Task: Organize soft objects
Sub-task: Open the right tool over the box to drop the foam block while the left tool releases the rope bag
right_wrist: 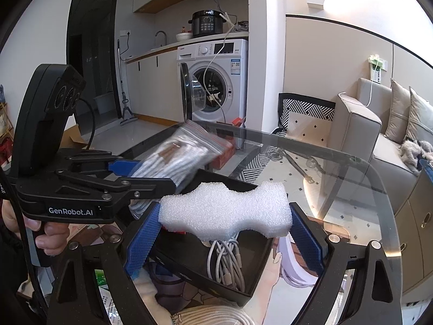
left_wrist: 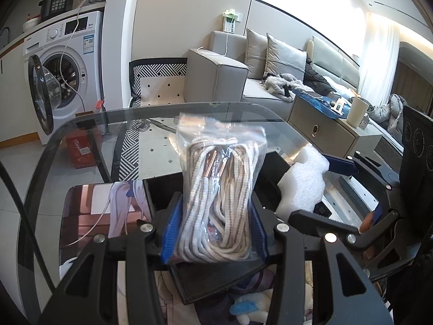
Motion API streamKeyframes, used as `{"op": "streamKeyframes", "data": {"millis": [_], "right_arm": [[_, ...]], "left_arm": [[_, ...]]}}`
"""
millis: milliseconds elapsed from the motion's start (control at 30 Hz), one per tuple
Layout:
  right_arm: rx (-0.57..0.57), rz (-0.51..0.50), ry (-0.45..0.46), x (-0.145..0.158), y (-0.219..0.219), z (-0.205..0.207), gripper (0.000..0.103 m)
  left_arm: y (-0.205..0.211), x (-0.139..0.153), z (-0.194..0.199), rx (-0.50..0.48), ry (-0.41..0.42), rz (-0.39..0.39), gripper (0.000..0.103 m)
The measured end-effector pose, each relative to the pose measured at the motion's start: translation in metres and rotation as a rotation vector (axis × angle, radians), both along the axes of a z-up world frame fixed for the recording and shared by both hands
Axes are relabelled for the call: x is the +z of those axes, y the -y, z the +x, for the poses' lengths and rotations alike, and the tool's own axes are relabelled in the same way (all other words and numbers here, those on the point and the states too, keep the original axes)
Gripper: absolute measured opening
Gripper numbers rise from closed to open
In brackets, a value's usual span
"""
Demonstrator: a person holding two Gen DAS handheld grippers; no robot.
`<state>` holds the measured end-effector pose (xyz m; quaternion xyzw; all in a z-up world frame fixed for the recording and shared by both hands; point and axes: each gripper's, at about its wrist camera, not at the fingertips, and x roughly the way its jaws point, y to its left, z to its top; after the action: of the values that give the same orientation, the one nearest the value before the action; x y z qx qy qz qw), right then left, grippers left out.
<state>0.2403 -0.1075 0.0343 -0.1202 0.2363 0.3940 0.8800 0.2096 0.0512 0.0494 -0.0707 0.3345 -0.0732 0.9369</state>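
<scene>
Cords sealed in a clear zip bag sit clamped between the blue pads of the left hand-held gripper, pinched across the middle so the floppy bundle stands upright. The right hand-held gripper squeezes a white foam block by its ends. Both hang over a black tray on the glass surface, where white cables already lie, likely their destination.

Grey sofa, washing machine, tiled floor.
</scene>
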Motion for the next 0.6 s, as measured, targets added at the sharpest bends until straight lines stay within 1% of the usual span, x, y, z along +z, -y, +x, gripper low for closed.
{"op": "streamKeyframes", "data": {"millis": [367, 400, 433, 467, 500, 533, 567, 600], "right_arm": [[0.021, -0.042, 0.000, -0.011, -0.011, 0.011, 0.092], [0.024, -0.047, 0.001, -0.012, -0.012, 0.012, 0.092], [0.023, -0.050, 0.011, -0.013, -0.013, 0.011, 0.095], [0.021, -0.050, 0.021, -0.012, -0.013, 0.011, 0.100], [0.015, -0.047, 0.034, -0.012, -0.012, 0.009, 0.102], [0.016, -0.042, 0.038, -0.012, -0.010, 0.009, 0.102], [0.018, -0.039, 0.035, -0.011, -0.008, 0.007, 0.102], [0.013, -0.038, 0.035, -0.011, -0.006, 0.007, 0.102]], "left_arm": [[-0.004, -0.012, 0.005, 0.010, -0.009, -0.016, 0.045], [-0.006, -0.012, 0.004, 0.015, -0.009, -0.017, 0.045], [-0.007, -0.011, 0.003, 0.020, -0.012, -0.017, 0.045], [-0.008, -0.011, 0.002, 0.023, -0.016, -0.016, 0.046], [-0.009, -0.011, 0.001, 0.025, -0.022, -0.013, 0.048], [-0.010, -0.010, -0.001, 0.021, -0.018, -0.017, 0.050], [-0.011, -0.009, -0.003, 0.019, -0.014, -0.021, 0.056], [-0.011, -0.007, -0.007, 0.015, -0.005, -0.027, 0.060]]}}
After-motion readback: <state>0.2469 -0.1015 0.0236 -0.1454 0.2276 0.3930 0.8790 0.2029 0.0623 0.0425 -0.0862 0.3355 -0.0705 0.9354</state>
